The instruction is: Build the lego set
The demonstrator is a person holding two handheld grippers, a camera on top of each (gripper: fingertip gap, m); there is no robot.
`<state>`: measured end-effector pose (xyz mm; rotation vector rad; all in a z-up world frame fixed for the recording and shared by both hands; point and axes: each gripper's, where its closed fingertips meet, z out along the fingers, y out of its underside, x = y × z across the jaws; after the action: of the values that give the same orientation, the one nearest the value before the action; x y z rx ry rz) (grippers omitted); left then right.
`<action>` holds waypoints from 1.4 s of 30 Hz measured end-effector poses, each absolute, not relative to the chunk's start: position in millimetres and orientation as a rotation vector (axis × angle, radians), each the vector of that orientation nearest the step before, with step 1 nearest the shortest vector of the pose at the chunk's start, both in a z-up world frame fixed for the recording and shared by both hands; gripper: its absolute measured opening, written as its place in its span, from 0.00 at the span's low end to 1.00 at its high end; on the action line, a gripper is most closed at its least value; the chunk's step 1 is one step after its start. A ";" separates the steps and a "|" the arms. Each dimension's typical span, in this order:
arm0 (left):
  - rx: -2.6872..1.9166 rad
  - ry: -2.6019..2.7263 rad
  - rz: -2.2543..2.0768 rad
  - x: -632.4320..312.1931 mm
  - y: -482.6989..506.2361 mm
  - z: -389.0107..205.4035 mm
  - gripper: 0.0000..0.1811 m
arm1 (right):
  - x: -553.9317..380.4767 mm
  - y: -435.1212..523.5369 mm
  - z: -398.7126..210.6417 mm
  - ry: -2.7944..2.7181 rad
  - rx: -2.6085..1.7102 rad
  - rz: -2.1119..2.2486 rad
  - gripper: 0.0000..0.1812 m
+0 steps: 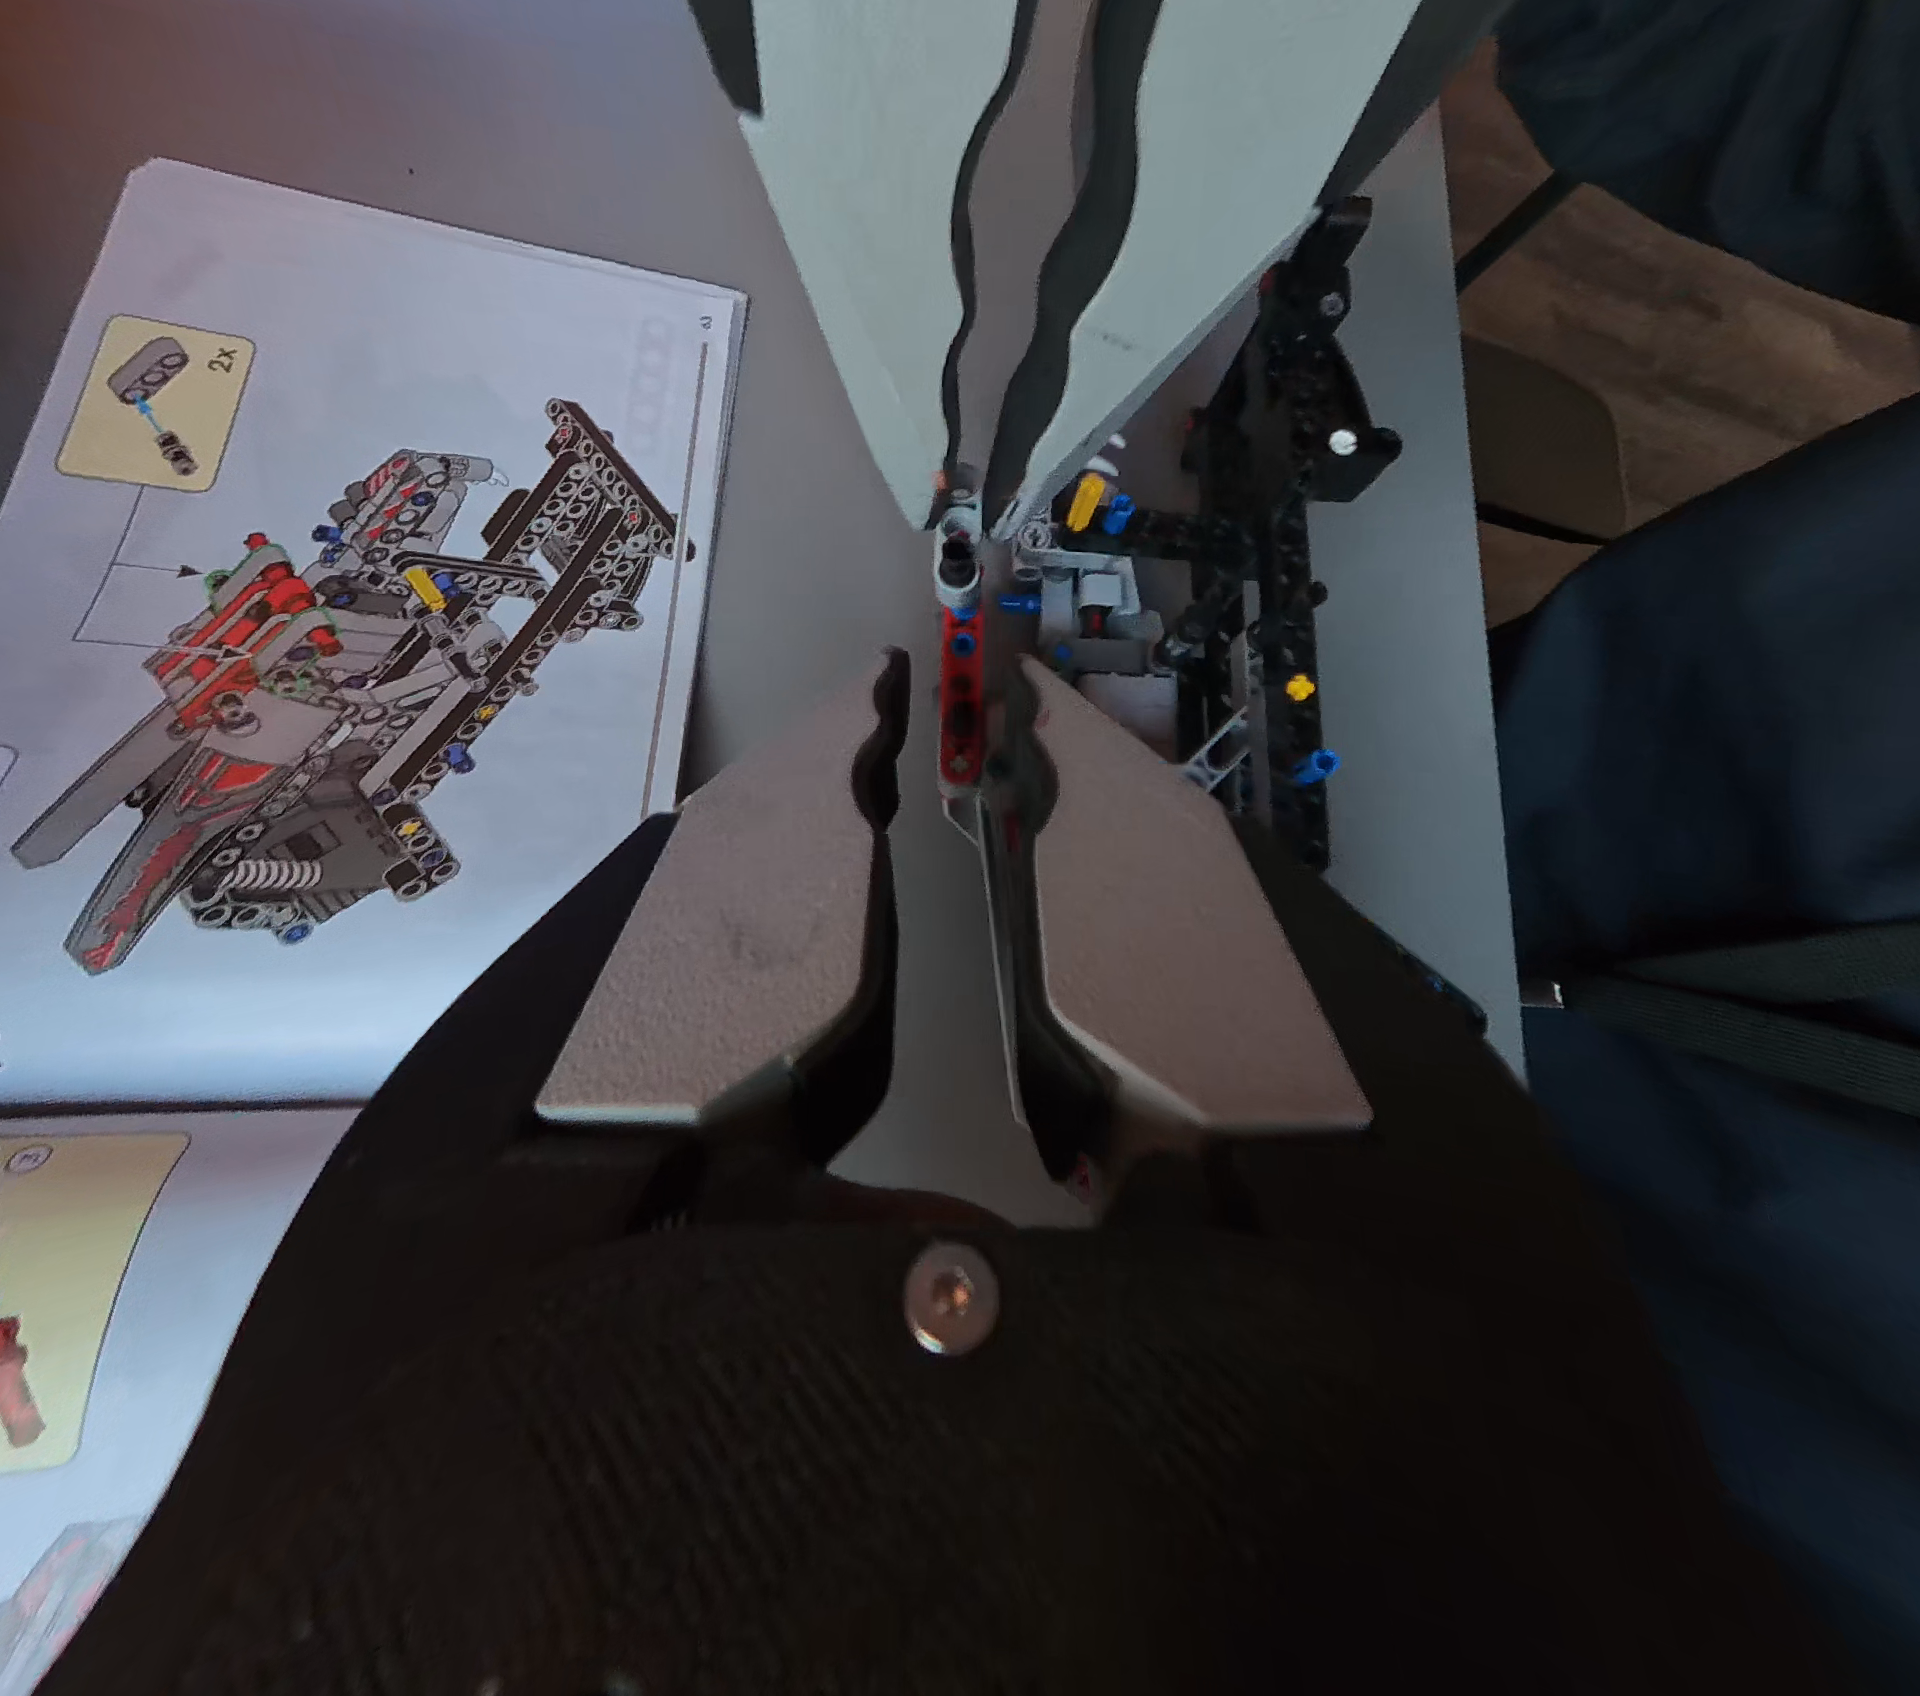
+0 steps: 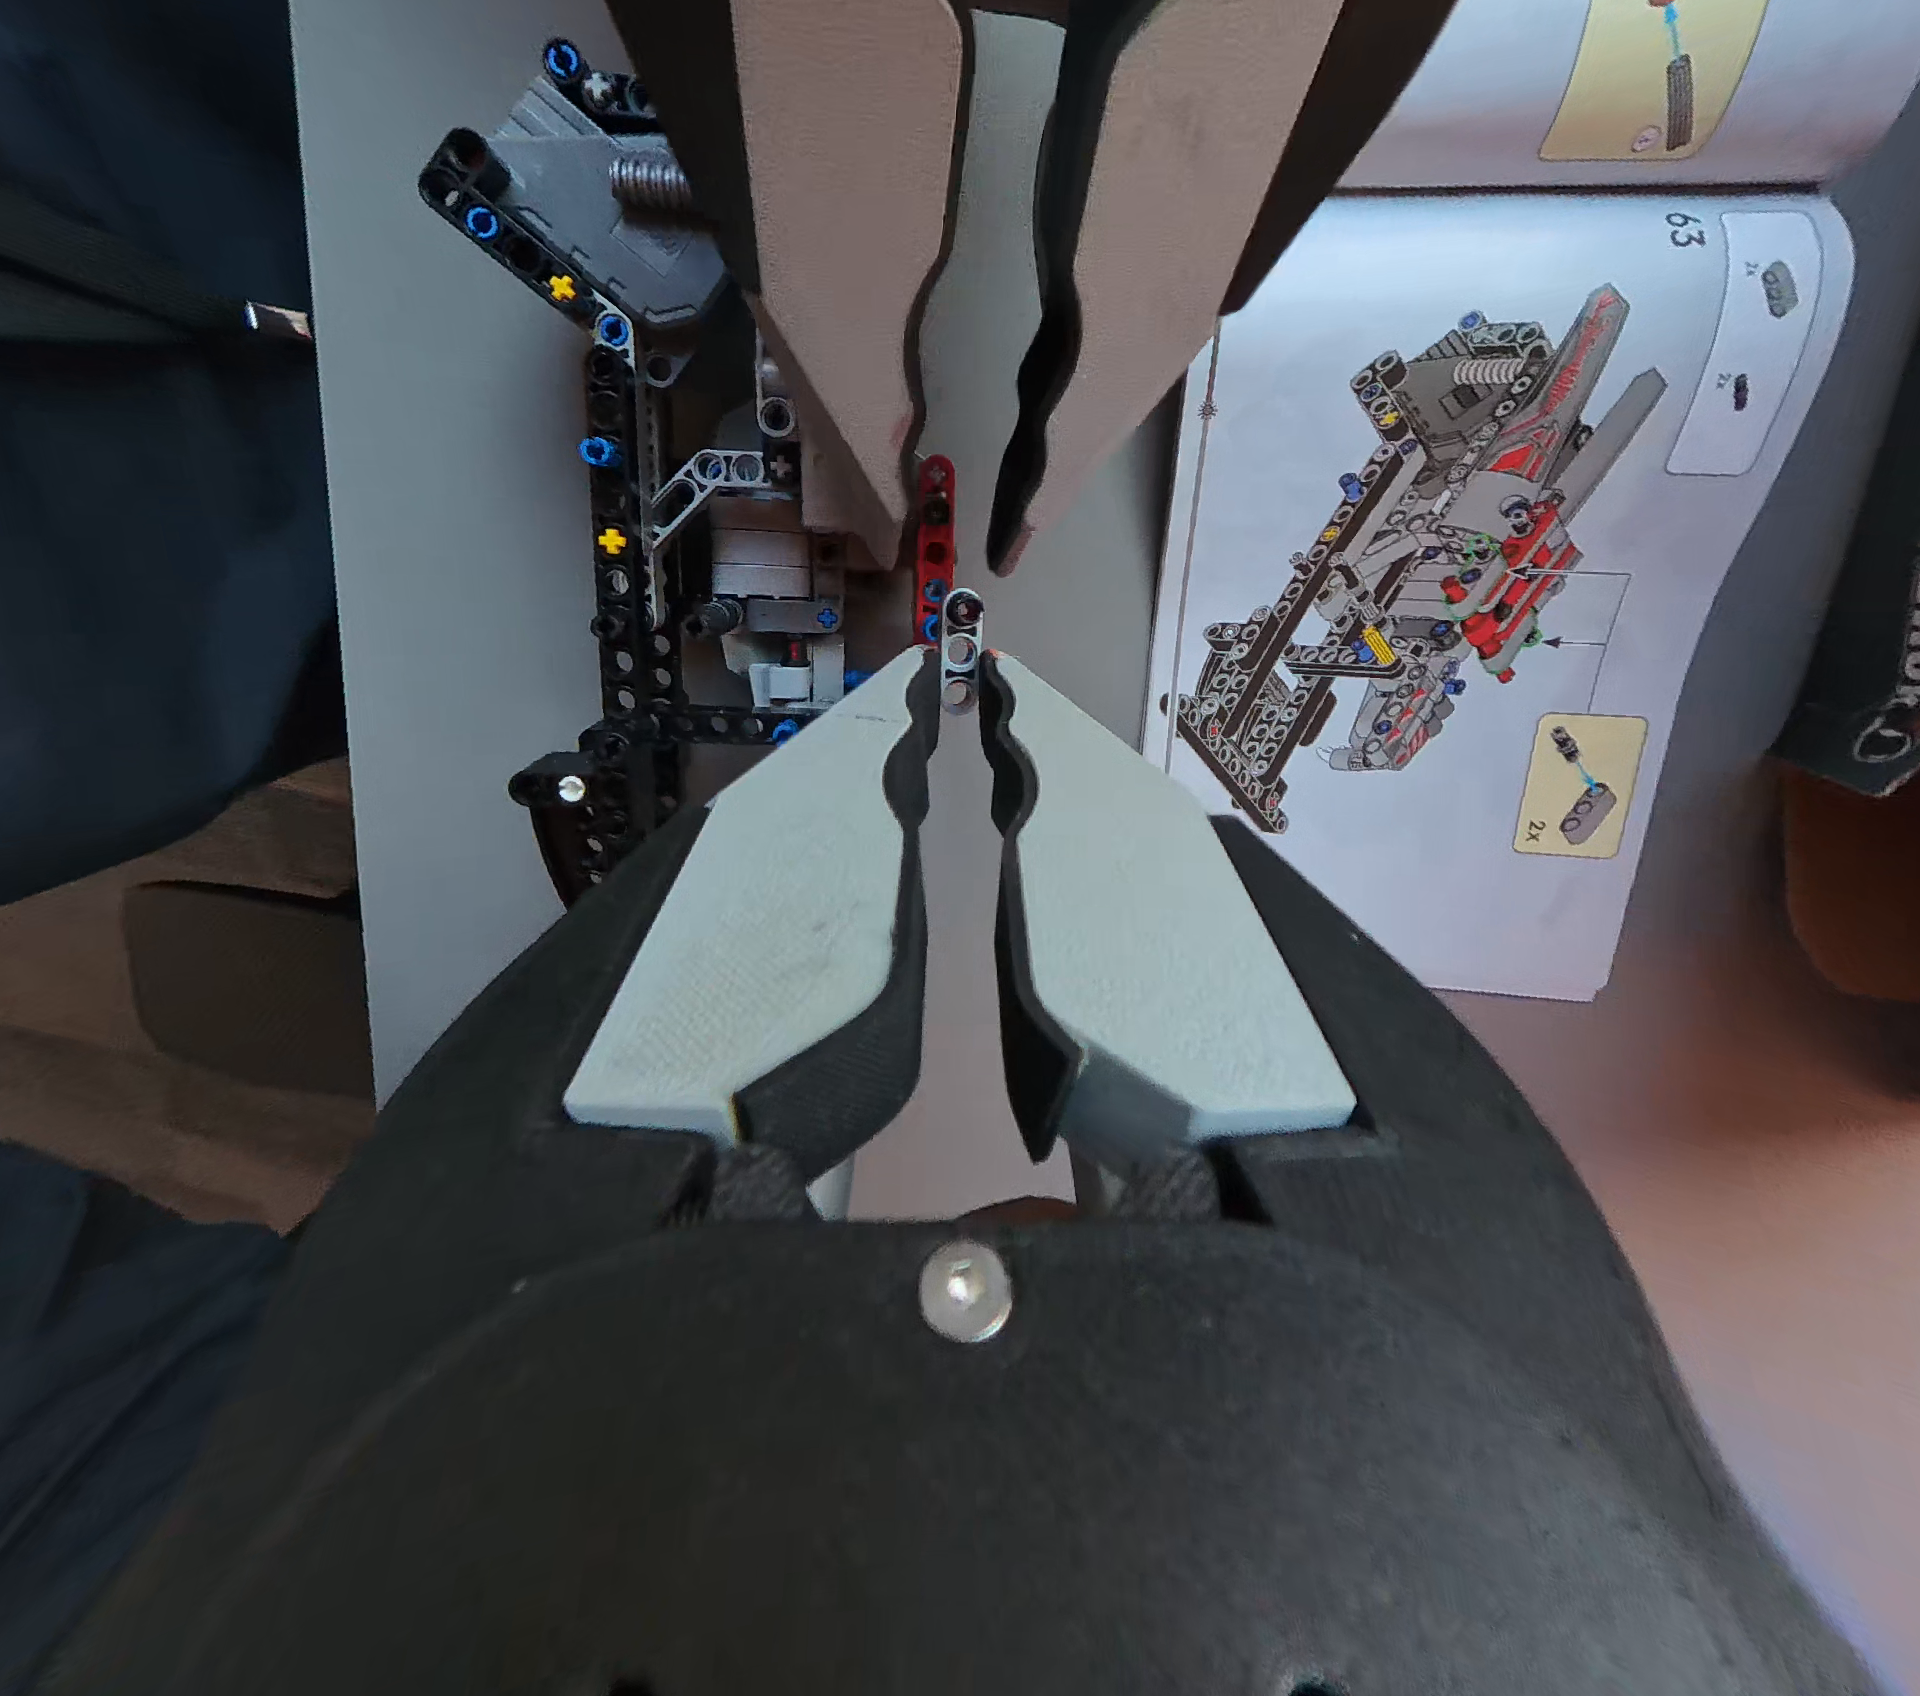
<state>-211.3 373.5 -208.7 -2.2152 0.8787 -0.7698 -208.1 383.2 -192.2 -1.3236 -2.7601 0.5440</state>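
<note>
The partly built model (image 1: 1268,555), a black beam frame with grey parts and blue and yellow pins, lies on the white table (image 1: 1392,607) near its edge; it also shows in the right wrist view (image 2: 623,503). A red beam (image 1: 961,711) sticks out from its side and also shows in the right wrist view (image 2: 935,534). My left gripper (image 1: 958,659), with tan fingers, straddles the red beam, with a gap on one side. My right gripper (image 2: 958,659), with pale grey fingers, is shut on a small light grey beam (image 2: 961,654) with a dark pin. It holds the beam at the red beam's end.
The open instruction booklet (image 1: 364,607) lies beside the model and also shows in the right wrist view (image 2: 1455,607). The table edge (image 2: 332,503) runs close behind the model. A person's dark clothing (image 1: 1714,711) is beyond the edge. A dark box (image 2: 1870,690) stands past the booklet. Less than 4 cm separates the two grippers' tips.
</note>
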 end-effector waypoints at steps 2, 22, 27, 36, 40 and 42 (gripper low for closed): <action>-2.233 0.886 -0.763 -209.8 375.0 -210.6 0.08 | -206.2 382.7 -194.5 -2.772 -1.327 0.537 0.02; -2.171 0.963 -0.795 -203.0 378.0 -215.8 0.02 | -207.0 383.4 -198.2 -2.807 -1.345 0.540 0.02; -2.165 0.957 -0.797 -202.6 378.3 -215.6 0.02 | -207.4 382.2 -200.0 -2.783 -1.335 0.594 0.02; -2.172 0.938 -0.708 -208.4 378.4 -211.6 0.06 | -208.9 381.4 -195.6 -2.653 -1.306 0.776 0.02; -2.131 0.880 -0.709 -208.7 383.2 -200.0 0.10 | -209.0 381.3 -195.4 -2.613 -1.296 0.831 0.02; -2.098 0.856 -0.721 -206.4 387.1 -194.0 0.06 | -209.2 381.5 -195.0 -2.596 -1.287 0.839 0.02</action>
<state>-206.4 387.1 -194.0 -2.0982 0.8564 -0.7209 -209.2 381.5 -195.0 -1.2874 -2.5961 0.8387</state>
